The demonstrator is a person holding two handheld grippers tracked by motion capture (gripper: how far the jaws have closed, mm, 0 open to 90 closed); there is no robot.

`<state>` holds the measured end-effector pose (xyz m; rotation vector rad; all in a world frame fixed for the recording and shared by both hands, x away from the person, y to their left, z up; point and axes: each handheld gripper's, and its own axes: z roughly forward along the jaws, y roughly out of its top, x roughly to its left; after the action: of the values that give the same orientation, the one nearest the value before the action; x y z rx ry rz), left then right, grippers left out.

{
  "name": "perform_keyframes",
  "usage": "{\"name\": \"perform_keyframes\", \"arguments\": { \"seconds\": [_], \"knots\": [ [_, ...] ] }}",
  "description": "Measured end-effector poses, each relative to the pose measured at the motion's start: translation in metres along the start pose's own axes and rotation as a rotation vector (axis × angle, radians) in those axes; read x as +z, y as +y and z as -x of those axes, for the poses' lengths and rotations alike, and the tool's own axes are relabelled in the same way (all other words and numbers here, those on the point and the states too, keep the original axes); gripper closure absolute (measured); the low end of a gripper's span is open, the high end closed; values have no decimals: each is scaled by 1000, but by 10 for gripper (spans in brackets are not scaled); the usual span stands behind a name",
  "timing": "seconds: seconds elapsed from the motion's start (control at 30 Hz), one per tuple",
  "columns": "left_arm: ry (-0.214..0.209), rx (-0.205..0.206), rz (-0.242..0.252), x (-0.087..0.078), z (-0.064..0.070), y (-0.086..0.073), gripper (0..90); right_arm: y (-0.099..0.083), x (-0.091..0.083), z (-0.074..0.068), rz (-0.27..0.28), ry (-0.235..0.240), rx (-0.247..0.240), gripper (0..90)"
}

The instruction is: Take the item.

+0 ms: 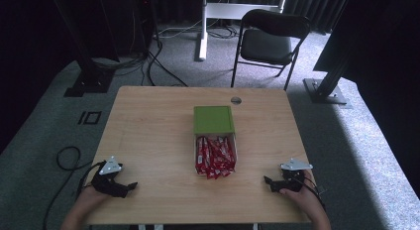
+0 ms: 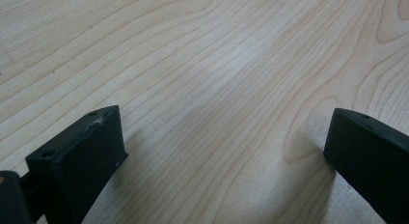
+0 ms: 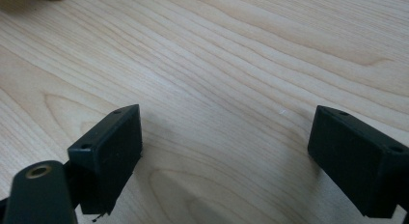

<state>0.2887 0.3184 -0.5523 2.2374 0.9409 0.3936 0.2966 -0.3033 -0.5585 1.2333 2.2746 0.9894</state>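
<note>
Both grippers parked at near table edge, jaws wide, empty.
Red snack bars [image 1: 215, 156] in white box [image 1: 235, 145] mid-table, green lid [image 1: 213, 119] slid back. Left gripper [image 1: 132, 186], right gripper [image 1: 267, 181] well apart from box; best approach from open near end, pinch one bar across its width.

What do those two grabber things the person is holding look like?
Both are black. The left gripper and the right gripper each carry a grey three-cornered plate on top, and a black cable trails from each. Up close, the jaws are chunky black blocks with slanted ends and small screw holes; one left jaw has a pale scuff. The forearms look bare, with no sleeves in view.
</note>
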Motion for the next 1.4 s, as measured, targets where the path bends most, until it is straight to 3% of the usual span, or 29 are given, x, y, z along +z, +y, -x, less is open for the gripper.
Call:
{"name": "perform_keyframes", "arguments": {
  "seconds": [0.57,0.9,1.17,1.4],
  "knots": [
    [-1,-3,1,0,0,0,15,0,0,-1,0,-4,3,120],
    [-1,-3,1,0,0,0,15,6,3,-11,-13,-28,18,123],
    [-1,-3,1,0,0,0,15,21,-4,-18,45,-20,54,123],
    [0,-3,1,0,0,0,15,38,-12,-24,83,-20,48,125]
  ]
}}
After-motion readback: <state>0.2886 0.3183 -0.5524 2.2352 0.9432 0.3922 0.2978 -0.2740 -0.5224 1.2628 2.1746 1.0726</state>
